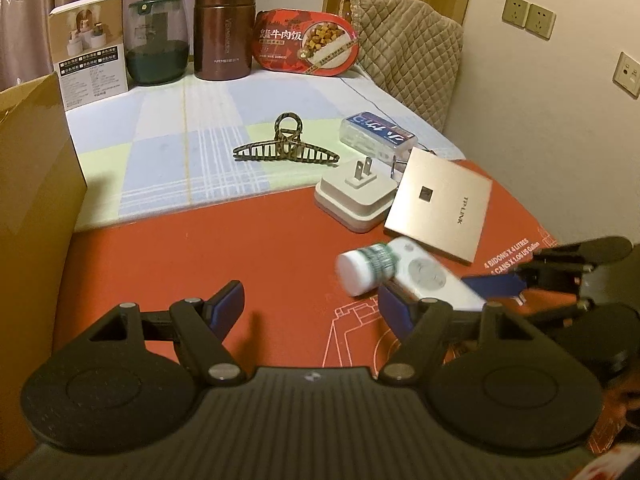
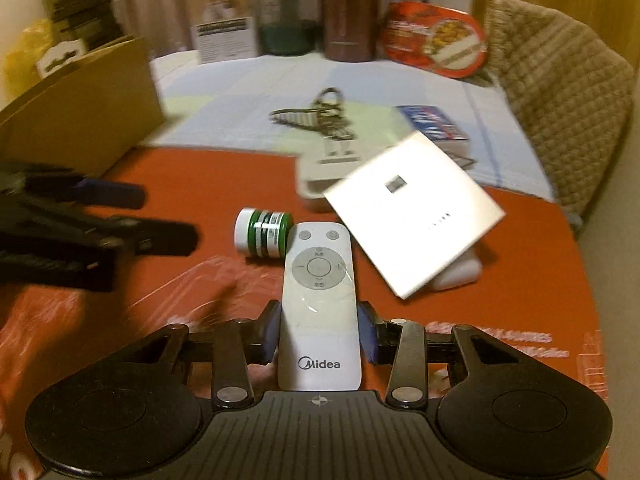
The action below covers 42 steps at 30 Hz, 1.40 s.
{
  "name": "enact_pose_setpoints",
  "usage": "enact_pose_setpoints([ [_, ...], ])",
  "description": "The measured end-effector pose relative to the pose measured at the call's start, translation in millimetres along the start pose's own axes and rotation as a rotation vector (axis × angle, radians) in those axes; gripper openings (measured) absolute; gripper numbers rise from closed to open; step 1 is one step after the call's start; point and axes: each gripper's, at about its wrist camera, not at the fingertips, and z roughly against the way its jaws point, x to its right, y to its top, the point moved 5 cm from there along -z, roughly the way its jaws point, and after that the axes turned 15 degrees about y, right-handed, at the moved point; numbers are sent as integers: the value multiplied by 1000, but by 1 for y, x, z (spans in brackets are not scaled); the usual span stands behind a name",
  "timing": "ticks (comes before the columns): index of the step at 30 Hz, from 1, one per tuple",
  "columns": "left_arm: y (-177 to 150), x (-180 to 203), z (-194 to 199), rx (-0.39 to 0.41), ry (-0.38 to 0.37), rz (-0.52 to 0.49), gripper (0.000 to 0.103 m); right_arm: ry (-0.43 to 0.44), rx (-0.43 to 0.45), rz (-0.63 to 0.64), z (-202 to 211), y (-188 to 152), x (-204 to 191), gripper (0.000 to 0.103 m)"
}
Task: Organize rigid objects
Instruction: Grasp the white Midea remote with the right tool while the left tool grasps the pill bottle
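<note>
Two wrist fisheyes, low over table, facing far wall.
Left view sits left, right view close on white remote; both share remote, green-banded bottle, gold TP-LINK panel.

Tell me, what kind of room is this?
Probably a lived-in home room, not a lab: a curtain hangs behind the table, a quilted cover drapes a chair, and a boxed beef-rice meal stands beside a thermos.

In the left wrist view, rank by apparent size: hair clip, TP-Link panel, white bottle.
1. TP-Link panel
2. Hair clip
3. White bottle, though it is nearer and blurred
</note>
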Motion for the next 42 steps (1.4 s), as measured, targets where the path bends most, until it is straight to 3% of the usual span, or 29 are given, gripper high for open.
enact_pose_setpoints([
  [14,10,37,-31,-5,7,16,66,-91,24,-109,16,-8,14,37],
  [20,8,37,-38,-27,59,6,41,-80,39,-122,17,-9,15,37],
  [25,-6,20,-26,-33,77,4,15,-79,42,-112,15,-8,12,37],
  [26,-8,18,-24,-33,82,-2,14,-79,43,-109,14,-8,11,37],
  [30,-11,14,-22,-20,91,-48,16,-86,45,-104,12,-7,9,37],
  [34,-6,17,-21,41,99,-143,34,-87,50,-101,11,-7,10,37],
  [38,0,22,-27,76,91,-220,44,-90,55,-106,10,-6,11,37],
  [42,1,25,-37,58,65,-244,45,-87,61,-114,11,-5,12,37],
])
